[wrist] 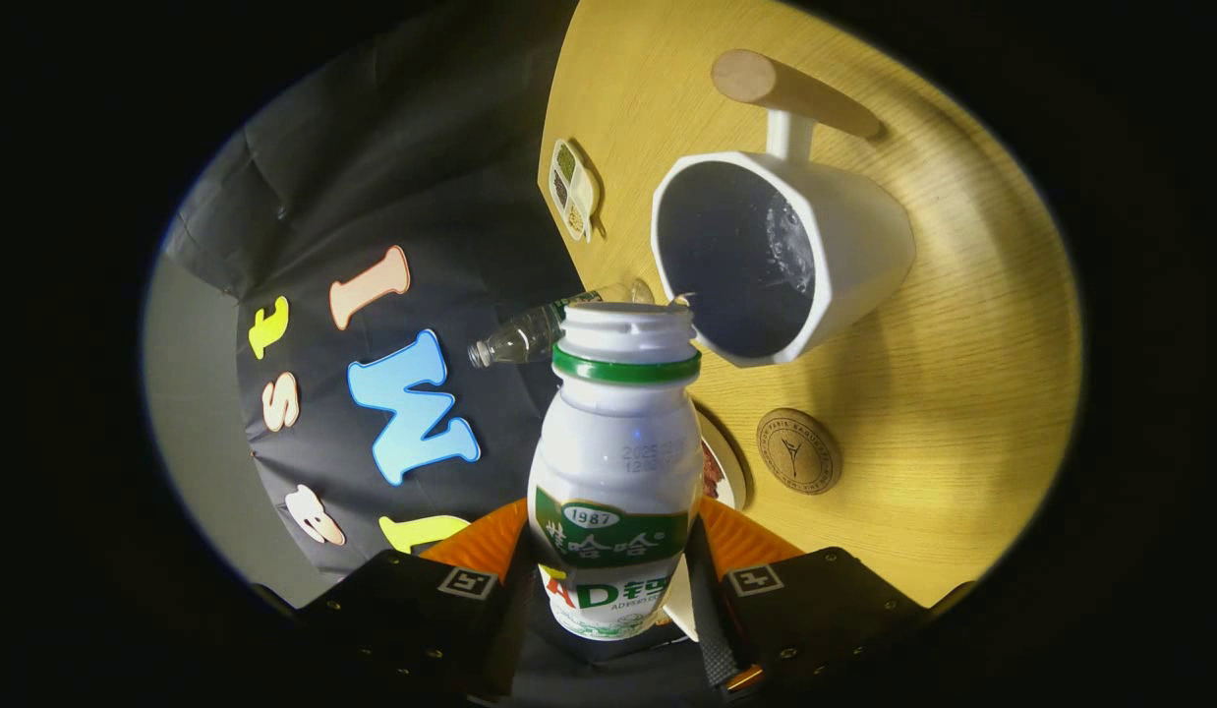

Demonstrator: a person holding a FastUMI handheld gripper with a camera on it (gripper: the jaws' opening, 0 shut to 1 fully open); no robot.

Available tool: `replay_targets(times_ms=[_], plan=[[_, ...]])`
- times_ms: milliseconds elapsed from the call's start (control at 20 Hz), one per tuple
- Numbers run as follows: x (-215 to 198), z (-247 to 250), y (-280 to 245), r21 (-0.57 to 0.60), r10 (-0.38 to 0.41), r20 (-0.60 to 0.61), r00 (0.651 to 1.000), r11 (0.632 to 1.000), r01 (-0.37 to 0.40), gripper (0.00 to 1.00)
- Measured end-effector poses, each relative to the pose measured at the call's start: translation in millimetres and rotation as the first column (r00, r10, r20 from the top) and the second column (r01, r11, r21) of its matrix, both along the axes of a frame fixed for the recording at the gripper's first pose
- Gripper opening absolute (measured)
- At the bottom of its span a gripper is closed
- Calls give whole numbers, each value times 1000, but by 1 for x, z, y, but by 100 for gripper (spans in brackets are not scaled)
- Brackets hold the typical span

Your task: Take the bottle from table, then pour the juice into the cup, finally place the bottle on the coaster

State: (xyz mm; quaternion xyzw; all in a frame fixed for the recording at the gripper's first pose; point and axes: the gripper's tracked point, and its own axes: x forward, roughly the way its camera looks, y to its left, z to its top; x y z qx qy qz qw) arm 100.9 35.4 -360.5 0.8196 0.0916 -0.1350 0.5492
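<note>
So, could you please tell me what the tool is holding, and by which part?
The tool is shut on the white bottle, its fingers pressing the lower body at the label, mouth tipped toward the cup.

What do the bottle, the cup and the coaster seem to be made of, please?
Bottle, clamped between the gripper fingers: likely plastic, opaque white and slightly glossy, with a printed label and a green neck ring. Cup: matte white outside, dark inside, probably ceramic or hard plastic; its handle shows pale wood grain. Coaster: likely cork or wood, a dull brown disc with a stamped mark.
</note>
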Motion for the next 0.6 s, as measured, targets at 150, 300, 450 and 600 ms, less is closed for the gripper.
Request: replay_targets(times_ms=[150,300,450,600], plan=[[1,-2,-2,0,-3,-1,1000,1000,3,70],[-1,-3,-3,0,-8,1,1000,1000,8,70],[1,-3,-4,-2,-9,1,1000,1000,9,70],[3,-3,-3,-2,-11,1,1000,1000,11,70]])
